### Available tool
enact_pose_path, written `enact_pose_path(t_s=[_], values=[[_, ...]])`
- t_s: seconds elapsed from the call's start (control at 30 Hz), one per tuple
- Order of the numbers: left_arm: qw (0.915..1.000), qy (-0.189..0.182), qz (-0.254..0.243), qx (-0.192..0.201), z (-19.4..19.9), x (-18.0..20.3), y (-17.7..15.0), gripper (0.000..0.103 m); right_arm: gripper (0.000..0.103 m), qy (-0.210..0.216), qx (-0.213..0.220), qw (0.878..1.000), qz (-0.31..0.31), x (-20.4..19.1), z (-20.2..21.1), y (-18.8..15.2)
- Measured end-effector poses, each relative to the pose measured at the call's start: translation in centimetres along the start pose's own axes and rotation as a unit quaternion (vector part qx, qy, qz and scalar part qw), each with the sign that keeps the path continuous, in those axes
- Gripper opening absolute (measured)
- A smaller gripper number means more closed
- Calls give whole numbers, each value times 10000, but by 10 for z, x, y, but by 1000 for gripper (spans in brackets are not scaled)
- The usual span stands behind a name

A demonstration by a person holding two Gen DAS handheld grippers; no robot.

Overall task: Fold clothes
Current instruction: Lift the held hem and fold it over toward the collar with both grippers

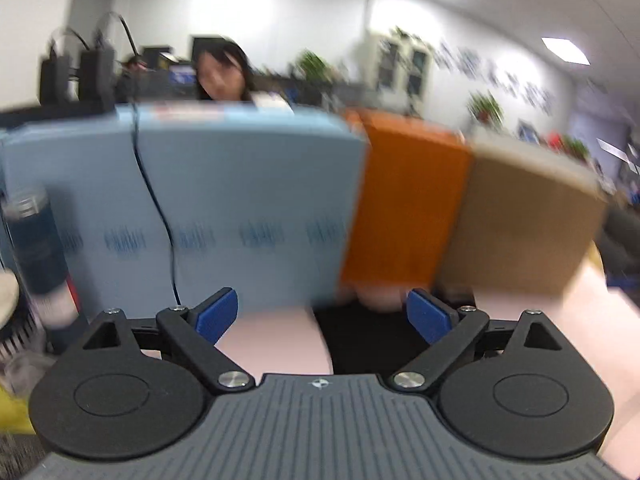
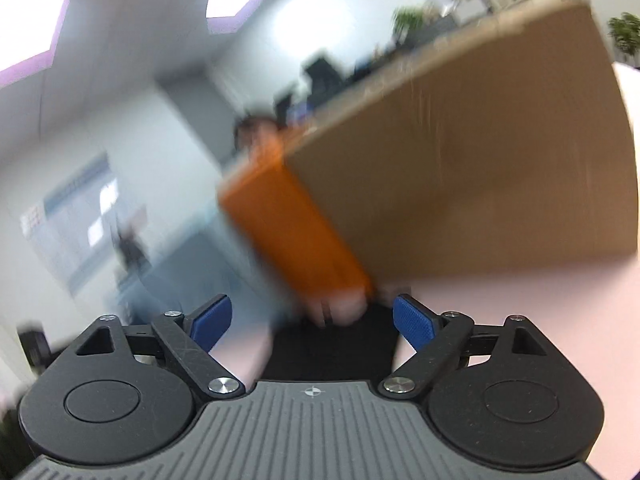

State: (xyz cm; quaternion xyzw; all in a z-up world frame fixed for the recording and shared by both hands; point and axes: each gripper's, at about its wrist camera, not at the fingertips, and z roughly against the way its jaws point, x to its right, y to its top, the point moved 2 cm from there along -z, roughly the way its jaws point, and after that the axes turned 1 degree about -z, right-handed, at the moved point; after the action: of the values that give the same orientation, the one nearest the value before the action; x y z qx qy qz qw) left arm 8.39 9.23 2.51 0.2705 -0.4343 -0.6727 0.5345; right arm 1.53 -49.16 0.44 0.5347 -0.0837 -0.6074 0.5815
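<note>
A black garment (image 1: 368,340) lies on the pink table top (image 1: 272,344), below and just past my left gripper (image 1: 326,312). Its blue pads (image 1: 218,314) stand wide apart with nothing between them. In the right wrist view the same black garment (image 2: 332,352) lies on the pink table top (image 2: 520,300) under my right gripper (image 2: 314,320), which is open too and empty. Both views are blurred, and the gripper bodies hide most of the garment.
Behind the garment stand a light blue panel (image 1: 240,200) with a black cable (image 1: 156,208), an orange box (image 1: 404,200) and a brown cardboard box (image 1: 520,220). A dark bottle (image 1: 36,240) stands at the left. A person (image 1: 224,72) sits beyond the panel.
</note>
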Motion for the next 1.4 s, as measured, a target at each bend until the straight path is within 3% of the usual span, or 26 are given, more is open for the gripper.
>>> enact_pose_path(t_s=[0.1,0.17,0.23,0.3,0.4,0.5,0.57,0.6,0.63,0.67,0.7,0.73,0.77,0.93,1.0,1.13,1.23,1.3,1.4], values=[[9974,-151,-279,-642,2,17,-85,91,84,-305,-621,9973,233,-3,-1,-76],[9944,-166,211,-1027,8,20,-128,91,84,-474,-652,9966,192,-3,8,-117],[9885,-119,945,-1175,14,17,-156,91,84,-592,-617,9958,321,-9,15,-147],[9815,-8,1557,-1110,19,12,-170,91,84,-648,-616,9942,606,-18,15,-168],[9737,206,2065,-942,15,6,-178,91,84,-656,-843,9889,1036,-26,-2,-177],[9728,231,2071,-1009,10,11,-178,91,82,-656,-900,9858,1258,-30,-16,-173],[9725,206,2073,-1039,7,12,-180,91,73,-673,-900,9849,1314,-30,-22,-168],[9723,177,2080,-1054,4,14,-180,87,69,-691,-905,9839,1376,-29,-24,-167],[9726,141,2055,-1080,4,15,-181,74,64,-705,-927,9827,1444,-29,-25,-165],[9729,105,2031,-1105,3,16,-182,62,50,-692,-978,9814,1503,-28,-26,-164],[9731,70,2005,-1132,2,17,-182,32,38,-673,-1086,9796,1549,-26,-29,-163],[9730,117,1945,-1235,-2,18,-182,6,13,-715,-1218,9771,1590,-24,-31,-161],[9734,202,1856,-1328,-4,17,-182,2,10,-679,-1242,9778,1542,-23,-31,-158],[9797,180,1590,-1207,10,2,-162,2,6,-461,-1122,9827,1402,-28,-14,-132],[9823,251,1357,-1267,16,-2,-158,2,6,-544,-1224,9808,1419,-25,-11,-127],[9747,561,975,-1932,9,-7,-177,2,6,-909,-1835,9695,1350,-7,-17,-141],[9765,594,985,-1821,19,-10,-177,3,6,-1203,-1829,9651,1437,-6,-9,-141],[9798,555,1047,-1608,26,-13,-171,12,6,-1333,-1653,9668,1419,-5,-3,-135],[9866,504,812,-1318,21,-11,-153,39,6,-1215,-1395,9728,1393,-8,-4,-118]])
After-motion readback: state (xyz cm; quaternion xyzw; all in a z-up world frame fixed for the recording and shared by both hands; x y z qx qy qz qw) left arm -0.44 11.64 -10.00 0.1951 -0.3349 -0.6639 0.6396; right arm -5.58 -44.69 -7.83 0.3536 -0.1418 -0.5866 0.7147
